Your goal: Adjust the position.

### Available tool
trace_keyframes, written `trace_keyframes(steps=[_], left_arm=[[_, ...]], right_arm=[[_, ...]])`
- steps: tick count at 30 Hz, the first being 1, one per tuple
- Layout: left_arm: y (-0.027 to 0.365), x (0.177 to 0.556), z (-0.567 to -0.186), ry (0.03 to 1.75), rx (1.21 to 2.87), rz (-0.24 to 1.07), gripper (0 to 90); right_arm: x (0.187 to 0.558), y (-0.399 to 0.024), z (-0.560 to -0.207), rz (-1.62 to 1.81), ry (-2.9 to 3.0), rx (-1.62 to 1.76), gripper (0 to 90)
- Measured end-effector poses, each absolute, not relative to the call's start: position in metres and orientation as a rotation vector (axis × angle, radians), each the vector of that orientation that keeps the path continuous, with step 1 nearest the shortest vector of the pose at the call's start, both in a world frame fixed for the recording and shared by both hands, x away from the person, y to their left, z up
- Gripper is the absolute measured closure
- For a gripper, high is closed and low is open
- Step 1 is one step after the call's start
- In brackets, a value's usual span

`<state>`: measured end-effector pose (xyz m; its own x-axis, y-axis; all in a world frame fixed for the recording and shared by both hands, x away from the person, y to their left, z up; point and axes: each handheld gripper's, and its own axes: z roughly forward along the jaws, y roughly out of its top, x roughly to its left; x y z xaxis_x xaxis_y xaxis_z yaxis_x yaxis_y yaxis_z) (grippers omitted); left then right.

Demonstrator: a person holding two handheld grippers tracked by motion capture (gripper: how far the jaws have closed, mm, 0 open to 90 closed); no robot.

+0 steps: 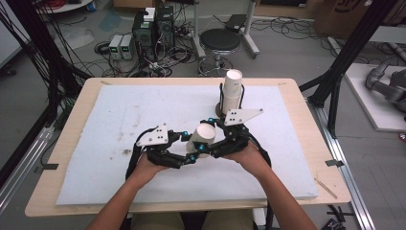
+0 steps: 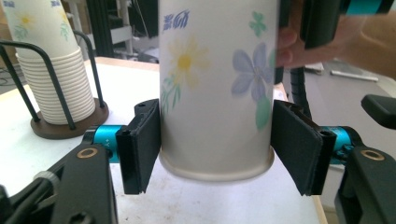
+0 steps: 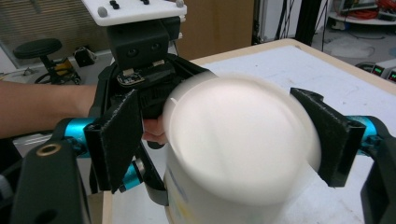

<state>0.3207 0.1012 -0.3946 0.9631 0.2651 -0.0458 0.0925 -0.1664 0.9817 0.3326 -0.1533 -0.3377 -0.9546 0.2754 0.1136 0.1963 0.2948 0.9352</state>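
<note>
A flowered white paper cup [image 1: 205, 134] [image 2: 215, 93] hangs above the white mat near the middle of the table. My left gripper [image 1: 189, 146] [image 2: 217, 149] is shut on it, both pads pressing its lower sides. My right gripper [image 1: 209, 135] [image 3: 224, 140] stands open around the same cup [image 3: 238, 149]. Its left pad is clear of the wall and its right pad sits close beside it. The cup's white end is blurred in the right gripper view. A stack of matching cups [image 1: 232, 93] [image 2: 51, 79] stands in a black wire holder on a round brown base [image 2: 70, 126] just behind.
A white foam mat [image 1: 119, 120] covers most of the wooden table [image 1: 72, 124]. Beyond the far edge stand a black stool [image 1: 219, 40], computer boxes [image 1: 153, 28] and tangled cables on the floor. Black frame posts [image 1: 335, 81] rise at the right.
</note>
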Motion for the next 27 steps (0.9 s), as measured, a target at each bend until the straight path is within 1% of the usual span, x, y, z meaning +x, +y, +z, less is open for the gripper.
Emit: trace_keyframes(steps=[10, 13, 27], left_arm=[[0.104, 0.325, -0.377, 0.24, 1.798, 0.156, 41.4], [0.105, 0.327, -0.371, 0.243, 1.83, 0.163, 41.6], [0.099, 0.335, -0.336, 0.163, 2.103, 0.157, 42.1]], right_arm=[[0.335, -0.174, -0.328, 1.79, 2.426, 0.482, 19.4], [0.335, -0.179, -0.327, 1.786, 2.425, 0.473, 19.4], [0.333, -0.199, -0.326, 1.732, 2.461, 0.427, 19.4]])
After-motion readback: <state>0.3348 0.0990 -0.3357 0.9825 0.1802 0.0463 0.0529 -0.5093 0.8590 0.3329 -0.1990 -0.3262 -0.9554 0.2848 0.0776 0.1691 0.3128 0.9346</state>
